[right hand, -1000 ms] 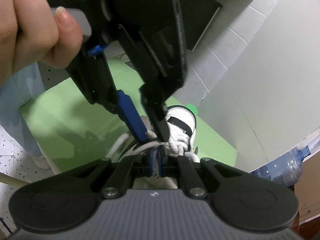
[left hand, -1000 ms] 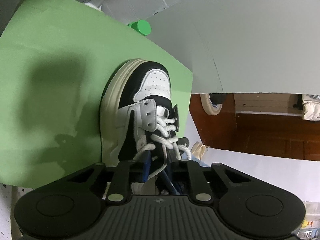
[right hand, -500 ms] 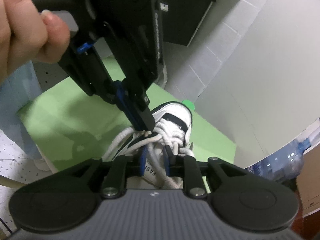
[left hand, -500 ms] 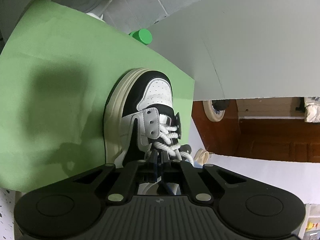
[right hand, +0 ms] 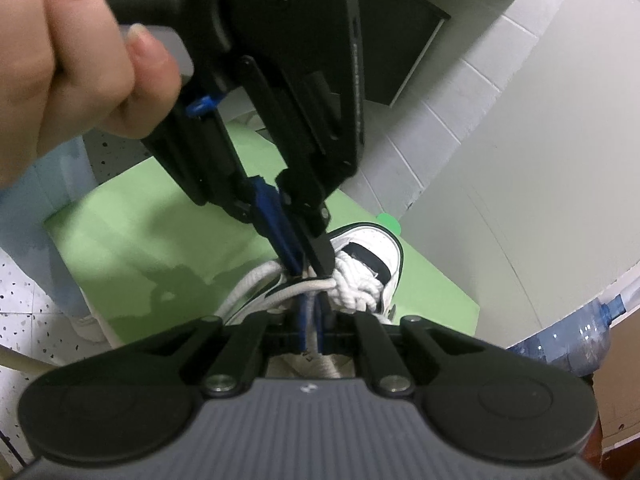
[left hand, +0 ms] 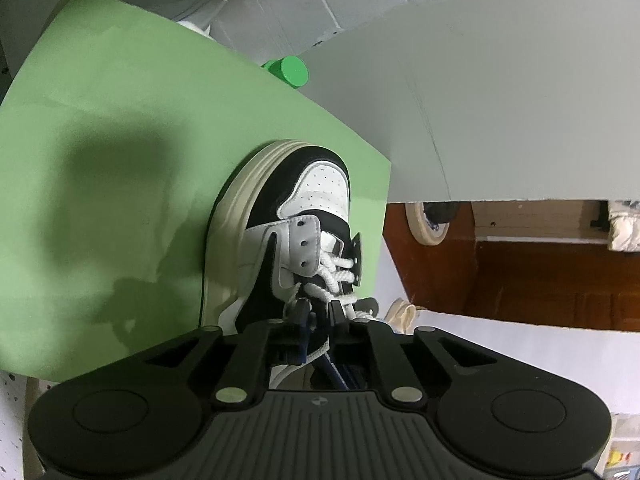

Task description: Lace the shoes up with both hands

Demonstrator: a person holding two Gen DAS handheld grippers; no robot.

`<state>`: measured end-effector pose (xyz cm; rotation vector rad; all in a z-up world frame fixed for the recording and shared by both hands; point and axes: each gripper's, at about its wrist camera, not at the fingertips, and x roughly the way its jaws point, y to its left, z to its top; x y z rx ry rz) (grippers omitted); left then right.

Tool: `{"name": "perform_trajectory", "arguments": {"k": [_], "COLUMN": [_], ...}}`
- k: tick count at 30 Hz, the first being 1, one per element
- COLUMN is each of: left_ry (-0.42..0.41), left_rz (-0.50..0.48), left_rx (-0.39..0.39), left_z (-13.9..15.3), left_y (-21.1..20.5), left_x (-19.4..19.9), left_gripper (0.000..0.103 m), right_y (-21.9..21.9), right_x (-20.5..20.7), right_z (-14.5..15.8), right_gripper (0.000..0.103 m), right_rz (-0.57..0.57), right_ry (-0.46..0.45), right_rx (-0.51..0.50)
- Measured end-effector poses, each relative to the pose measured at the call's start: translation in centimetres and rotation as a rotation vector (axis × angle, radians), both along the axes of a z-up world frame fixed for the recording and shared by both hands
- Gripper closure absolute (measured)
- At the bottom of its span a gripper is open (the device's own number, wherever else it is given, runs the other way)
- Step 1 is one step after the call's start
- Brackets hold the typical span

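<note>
A black-and-white sneaker (left hand: 320,184) lies on a green mat (left hand: 120,160), toe pointing away from me. Its thick white laces (left hand: 334,276) are threaded up the tongue. My left gripper (left hand: 318,312) sits low over the top eyelets, shut on a lace strand. In the right wrist view the sneaker (right hand: 376,244) shows behind a bunched knot of lace (right hand: 356,284). There the left gripper (right hand: 308,268) comes down from above, held by a hand (right hand: 60,60), pinching the lace. Just below it my right gripper (right hand: 314,308) is shut on a white lace strand running left.
A green round cap (left hand: 294,72) stands at the mat's far edge. A grey curved board (left hand: 500,100) rises on the right, with brown wood furniture (left hand: 540,280) and a tape roll (left hand: 426,224) below it. A blue water bottle (right hand: 560,344) stands at the right.
The left gripper closed on the lace over the last second. The right gripper loosened briefly, then closed on the lace again, and both moved closer to the shoe's tongue.
</note>
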<state>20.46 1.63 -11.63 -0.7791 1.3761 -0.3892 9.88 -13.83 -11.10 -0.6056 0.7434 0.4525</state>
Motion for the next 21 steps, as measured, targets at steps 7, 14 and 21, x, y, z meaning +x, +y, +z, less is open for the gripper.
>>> {"name": "perform_trajectory", "arguments": {"k": [7, 14, 21], "left_ry": [-0.148, -0.231, -0.123], "left_rz": [-0.078, -0.1, 0.008], "left_rx": [0.212, 0.332, 0.44], "left_z": [2.6, 3.5, 1.7], "left_y": [-2.2, -3.0, -0.4], "left_x": [-0.9, -1.4, -0.3], "left_gripper": [0.099, 0.097, 0.103], "right_y": [-0.4, -0.7, -1.6], "right_x": [0.8, 1.0, 2.0], "right_z": [0.2, -0.1, -0.3], "right_gripper": [0.095, 0.096, 0.096], "right_rz": [-0.019, -0.028, -0.086], "right_ry": [0.022, 0.048, 0.092], "right_rx": [0.02, 0.022, 0.042]}}
